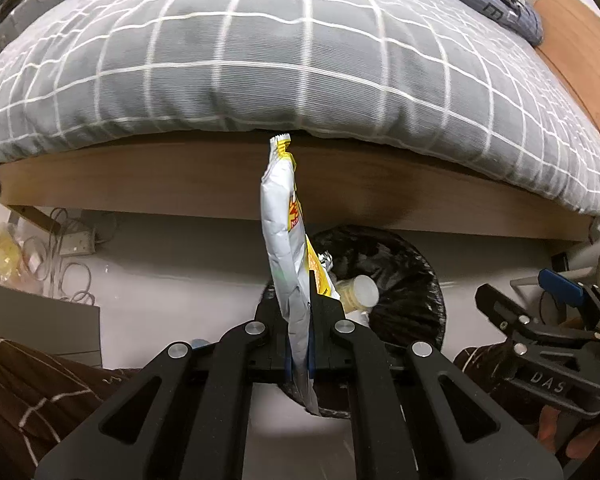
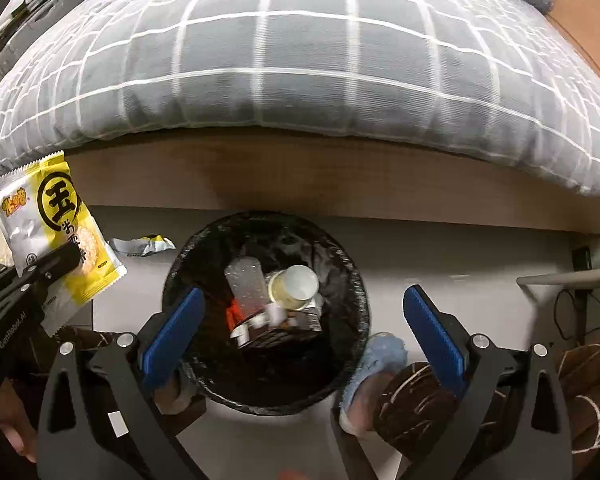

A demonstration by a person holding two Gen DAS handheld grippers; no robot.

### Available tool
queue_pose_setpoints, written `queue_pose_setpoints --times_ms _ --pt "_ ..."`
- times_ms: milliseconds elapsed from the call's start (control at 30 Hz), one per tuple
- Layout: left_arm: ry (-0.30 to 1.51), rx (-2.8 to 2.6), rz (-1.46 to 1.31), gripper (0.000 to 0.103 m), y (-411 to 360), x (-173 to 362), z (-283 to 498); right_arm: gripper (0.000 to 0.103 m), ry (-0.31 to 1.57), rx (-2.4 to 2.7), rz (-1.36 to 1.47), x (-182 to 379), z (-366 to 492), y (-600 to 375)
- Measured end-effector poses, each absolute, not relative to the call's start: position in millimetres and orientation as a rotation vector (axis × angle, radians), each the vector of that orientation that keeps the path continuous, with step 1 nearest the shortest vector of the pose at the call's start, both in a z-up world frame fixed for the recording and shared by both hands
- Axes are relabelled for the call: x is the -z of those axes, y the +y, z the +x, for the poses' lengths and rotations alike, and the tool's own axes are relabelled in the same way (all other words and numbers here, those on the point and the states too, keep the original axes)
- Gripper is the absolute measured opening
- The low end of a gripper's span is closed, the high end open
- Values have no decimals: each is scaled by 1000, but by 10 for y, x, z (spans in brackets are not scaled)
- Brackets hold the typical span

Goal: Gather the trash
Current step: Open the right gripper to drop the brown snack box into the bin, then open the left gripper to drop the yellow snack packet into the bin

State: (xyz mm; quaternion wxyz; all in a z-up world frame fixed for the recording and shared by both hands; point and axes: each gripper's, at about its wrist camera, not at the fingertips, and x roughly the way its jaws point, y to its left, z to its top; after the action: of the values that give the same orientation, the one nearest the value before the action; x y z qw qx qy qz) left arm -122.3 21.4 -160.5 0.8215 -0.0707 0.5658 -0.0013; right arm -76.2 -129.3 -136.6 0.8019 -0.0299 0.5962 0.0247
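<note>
A bed (image 2: 300, 80) with a grey checked cover fills the upper part of both views, its wooden side board running across above a pale floor (image 2: 440, 248). Against that board a round bin (image 2: 352, 280) lined with a black bag is seen on the floor, already holding a pale capped bottle (image 2: 296, 286), a clear container and smaller scraps.

The right gripper (image 2: 304, 336) is seen directly over the bin, its blue pads spread wide on either side of the opening, with nothing between them.

The left gripper (image 1: 300, 320) is closed tight on a yellow and silver snack wrapper (image 1: 282, 216), which is pinched near its lower part and stands edge-on and upright along the gripper's line. In the right wrist view the same wrapper (image 2: 56, 224) is seen to the left of the bin and well short of its rim, so the opening lies to the right of and below the held wrapper. The wrapper's long axis is judged to run steeply, roughly in line with the drop into the bin, so a shift towards the right seems to be what the release depends on. The left hand is therefore the one on which the next move falls.

A smaller crumpled wrapper (image 2: 142, 245) is left on the floor just beside the bin's left edge, nearer to the left gripper than to the right.
</note>
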Motion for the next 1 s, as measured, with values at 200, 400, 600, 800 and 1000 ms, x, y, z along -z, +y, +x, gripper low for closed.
queue_pose_setpoints --times_ms 200,400,600,800,1000 --pt "1211 65 -114 4 -155 1602 -1195 96 1258 3 -20 1236 -840 -1656" --pt "1225 109 -81 4 -448 1641 -1178 96 1244 47 -1 1162 -884 -1952" --pt "1251 150 -61 5 -714 1726 -1149 96 1247 87 12 1194 -930 -2185" --pt "1256 184 -41 11 -813 1752 -1137 96 1246 93 26 1197 -943 -2260" --pt "1241 160 -44 56 -760 1729 -1155 96 1231 82 20 1150 -936 -2227"
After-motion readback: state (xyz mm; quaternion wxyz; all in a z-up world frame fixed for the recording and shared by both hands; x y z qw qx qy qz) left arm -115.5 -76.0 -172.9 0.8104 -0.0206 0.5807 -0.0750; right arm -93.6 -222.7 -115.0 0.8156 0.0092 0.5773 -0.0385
